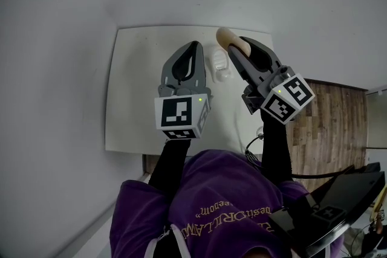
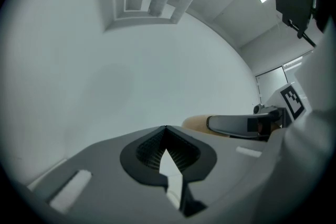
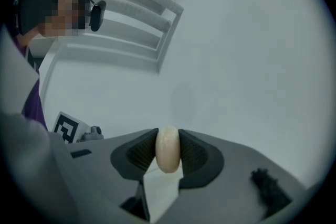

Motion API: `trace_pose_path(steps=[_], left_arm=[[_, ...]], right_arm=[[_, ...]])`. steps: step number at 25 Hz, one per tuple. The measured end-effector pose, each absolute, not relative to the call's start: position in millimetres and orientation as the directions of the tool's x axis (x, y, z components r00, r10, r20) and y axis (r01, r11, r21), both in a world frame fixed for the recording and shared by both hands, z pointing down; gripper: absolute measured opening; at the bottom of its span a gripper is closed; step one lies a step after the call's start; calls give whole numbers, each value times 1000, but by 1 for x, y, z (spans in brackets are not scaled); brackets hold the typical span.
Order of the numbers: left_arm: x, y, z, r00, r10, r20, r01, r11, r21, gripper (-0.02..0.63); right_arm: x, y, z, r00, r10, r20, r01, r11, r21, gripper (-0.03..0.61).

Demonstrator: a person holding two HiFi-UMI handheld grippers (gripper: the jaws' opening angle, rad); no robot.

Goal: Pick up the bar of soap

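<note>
Grey plastic forms the left hand-held gripper [image 1: 195, 44], which is raised over the white bench [image 1: 133, 99] with its jaws closed tip to tip. The left gripper view [image 2: 166, 128] shows nothing between them, only pale wall beyond. Its marker cube [image 1: 178, 118] sits at its near end, above the person's purple shirt [image 1: 211, 202].

Just to the right, between the two grippers, a small white moulded object [image 1: 221, 64] lies on the bench; what it is cannot be made out.

Further right, the right hand-held gripper [image 1: 237, 44] is clamped on the bar of soap [image 1: 225, 37], its jaws part-way apart. In the right gripper view [image 3: 168, 136] the ribbed dark pads [image 3: 140, 152] press on both flat sides of the pale cream bar [image 3: 168, 152], which stands on edge and pokes out past the tips. Only plain wall shows behind the soap, and nothing but the pads touches it. From the left gripper view, the same tan bar [image 2: 195, 123] sticks out from the right gripper's dark jaw.

This gripper's marker cube [image 1: 289, 96] tilts toward the wooden floor [image 1: 326, 124] at the right.
</note>
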State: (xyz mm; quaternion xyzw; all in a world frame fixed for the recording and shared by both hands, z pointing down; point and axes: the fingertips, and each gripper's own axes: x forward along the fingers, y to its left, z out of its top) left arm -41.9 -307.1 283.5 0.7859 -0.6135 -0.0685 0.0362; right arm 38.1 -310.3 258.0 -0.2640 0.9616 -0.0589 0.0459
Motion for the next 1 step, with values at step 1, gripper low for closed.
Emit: trace_pose_path(steps=[1], left_arm=[[-43,-308,284,237,-969,-64,-959,-244,142,5]], right_arm=[[38,-311,258,-856,-513,-58,-502,854,-138,124]])
